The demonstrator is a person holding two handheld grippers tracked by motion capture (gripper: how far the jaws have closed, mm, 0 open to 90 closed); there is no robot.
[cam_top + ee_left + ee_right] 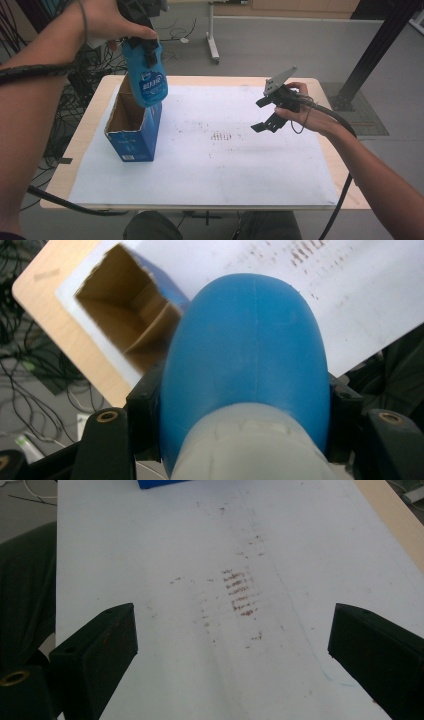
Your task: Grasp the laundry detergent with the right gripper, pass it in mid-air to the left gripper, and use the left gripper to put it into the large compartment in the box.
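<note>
A blue plastic bottle [145, 82] with a white label hangs bottom-down above the open blue cardboard box [131, 125] at the table's left. My left gripper [142, 42] is shut on the bottle's upper part, high over the box. In the left gripper view the bottle [245, 355] bulges between the black jaws, its pale cap end nearest the camera, and the box's brown inside [125, 310] lies below. My right gripper [264, 113] hovers open over the right half of the white sheet [225, 150], nothing between its jaws [230, 645].
The wooden table [90, 120] carries the white sheet, which has a patch of reddish-brown smudges [222, 136] in the middle. Tangled cables [75, 75] lie on the floor beyond the table's left edge. A white stand leg [213, 47] is behind the table.
</note>
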